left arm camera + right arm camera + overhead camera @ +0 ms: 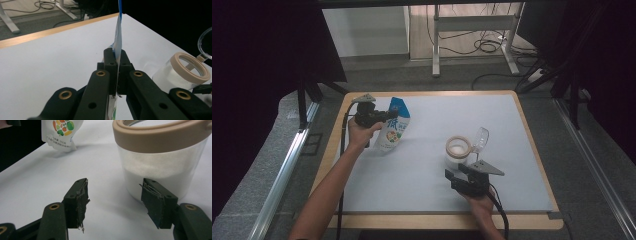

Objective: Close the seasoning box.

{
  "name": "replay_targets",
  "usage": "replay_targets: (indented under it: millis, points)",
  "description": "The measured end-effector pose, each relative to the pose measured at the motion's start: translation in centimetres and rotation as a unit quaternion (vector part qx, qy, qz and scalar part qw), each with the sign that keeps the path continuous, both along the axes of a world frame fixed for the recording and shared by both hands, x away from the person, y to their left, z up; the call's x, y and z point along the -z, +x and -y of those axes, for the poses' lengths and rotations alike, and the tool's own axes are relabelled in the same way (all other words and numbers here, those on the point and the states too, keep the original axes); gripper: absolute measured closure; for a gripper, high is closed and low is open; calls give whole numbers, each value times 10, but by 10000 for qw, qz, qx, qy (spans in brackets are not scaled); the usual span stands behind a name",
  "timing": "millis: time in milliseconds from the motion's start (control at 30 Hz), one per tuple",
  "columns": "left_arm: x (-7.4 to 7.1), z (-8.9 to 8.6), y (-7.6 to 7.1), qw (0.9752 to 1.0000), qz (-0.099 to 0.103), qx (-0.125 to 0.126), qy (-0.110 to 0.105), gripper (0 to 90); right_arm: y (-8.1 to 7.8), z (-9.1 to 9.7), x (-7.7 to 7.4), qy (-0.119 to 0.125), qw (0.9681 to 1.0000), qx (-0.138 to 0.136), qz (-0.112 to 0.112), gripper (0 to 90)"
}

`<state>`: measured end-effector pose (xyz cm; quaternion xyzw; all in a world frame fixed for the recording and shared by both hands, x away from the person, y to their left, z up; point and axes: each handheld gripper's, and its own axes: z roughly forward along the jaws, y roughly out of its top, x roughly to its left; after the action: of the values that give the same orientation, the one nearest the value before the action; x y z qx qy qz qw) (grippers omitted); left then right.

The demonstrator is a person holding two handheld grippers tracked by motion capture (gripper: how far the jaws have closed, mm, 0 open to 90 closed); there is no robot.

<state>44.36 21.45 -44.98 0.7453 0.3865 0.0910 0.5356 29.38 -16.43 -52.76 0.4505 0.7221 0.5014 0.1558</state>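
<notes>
left gripper [388,116] pinching pouch [394,131] — right gripper [113,200] agape, jar [160,157] just beside

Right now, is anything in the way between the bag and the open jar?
Nothing visible. The left tongs hold the bag at the table's left, and only bare white mat lies between it and the jar, whose lid is flipped open.

The pouch [394,126] looks like shiny, smooth plastic. Right of the pouch, the jar [457,153] is see-through plastic with a matt tan ring. The table [422,150] top is smooth, matt white, edged with wood.
</notes>
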Motion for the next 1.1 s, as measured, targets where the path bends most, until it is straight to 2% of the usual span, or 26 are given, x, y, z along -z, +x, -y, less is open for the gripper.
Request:
replay_targets:
  millis: [500,733,833,967,1000,1033,1100]
  points:
    - [8,-34,-33,9991,200,-290,215,882,-1,2,-3,15,10000,53,58,384]
    - [20,-50,-43,9990,153,-402,109,875,-2,1,-3,15,9999,61,78,382]
    - [22,-52,-44,9991,152,-389,93,866,-2,2,-3,10,9999,64,81,382]
    - [23,-50,-44,9990,196,-367,134,826,-1,2,-3,24,9999,78,67,379]
    - [23,-50,-44,9990,226,-351,139,779,-1,2,-3,15,9999,78,74,378]
    - [23,-49,-44,9989,265,-356,149,779,-1,2,-3,15,9999,78,74,378]
    - [23,-47,-45,9989,303,-333,132,696,-1,3,-3,21,9999,75,65,378]
